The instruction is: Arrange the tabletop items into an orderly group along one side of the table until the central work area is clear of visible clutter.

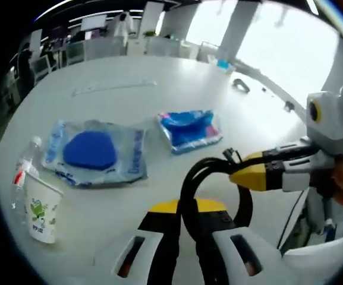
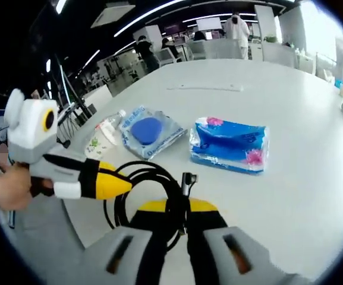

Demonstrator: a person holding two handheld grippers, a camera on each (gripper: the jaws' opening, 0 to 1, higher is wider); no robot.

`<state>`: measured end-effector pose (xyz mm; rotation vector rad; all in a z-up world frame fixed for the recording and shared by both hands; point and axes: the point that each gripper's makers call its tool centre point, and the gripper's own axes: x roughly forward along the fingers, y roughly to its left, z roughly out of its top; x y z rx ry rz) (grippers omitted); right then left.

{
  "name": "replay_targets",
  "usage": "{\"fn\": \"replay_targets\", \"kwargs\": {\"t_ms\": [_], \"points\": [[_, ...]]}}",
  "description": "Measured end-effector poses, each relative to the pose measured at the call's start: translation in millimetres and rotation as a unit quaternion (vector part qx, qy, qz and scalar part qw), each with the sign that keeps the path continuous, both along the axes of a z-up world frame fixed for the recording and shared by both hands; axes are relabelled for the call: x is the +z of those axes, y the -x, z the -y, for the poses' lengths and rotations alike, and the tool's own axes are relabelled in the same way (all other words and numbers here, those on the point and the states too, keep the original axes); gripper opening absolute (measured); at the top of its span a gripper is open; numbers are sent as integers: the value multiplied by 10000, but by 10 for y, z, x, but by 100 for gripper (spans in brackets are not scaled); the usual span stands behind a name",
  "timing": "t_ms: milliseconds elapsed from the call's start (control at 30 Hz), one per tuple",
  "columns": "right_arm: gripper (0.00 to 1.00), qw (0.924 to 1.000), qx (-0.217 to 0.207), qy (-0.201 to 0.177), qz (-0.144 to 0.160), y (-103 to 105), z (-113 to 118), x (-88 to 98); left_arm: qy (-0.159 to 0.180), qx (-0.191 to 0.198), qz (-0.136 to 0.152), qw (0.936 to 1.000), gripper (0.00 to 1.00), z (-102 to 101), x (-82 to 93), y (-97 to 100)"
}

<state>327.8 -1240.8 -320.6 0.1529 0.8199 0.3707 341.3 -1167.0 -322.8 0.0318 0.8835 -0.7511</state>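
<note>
No text, brand or number is legible in either view. The paper cup (image 1: 40,208) beside the water bottle (image 1: 24,172) bears a green printed motif with small marks below it, too blurred to read. The clear packet (image 1: 94,152) near the cup carries blue lettering, likewise unreadable.

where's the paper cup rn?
In the left gripper view the paper cup stands at the lower left on the white table, right beside a plastic bottle and just left of the clear packet with the blue pad.
</note>
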Motion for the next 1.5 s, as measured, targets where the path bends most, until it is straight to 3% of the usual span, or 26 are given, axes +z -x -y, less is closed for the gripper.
{"fn": "replay_targets", "kwargs": {"t_ms": [767,1500], "points": [[8,9996,-258,63,-31,-215,340,-89,-116,-345,-83,9993,3,349,-115,-245],[9,9992,-209,70,-324,-314,380,-390,-437,-492,-183,9977,3,385,-358,-326]]}}
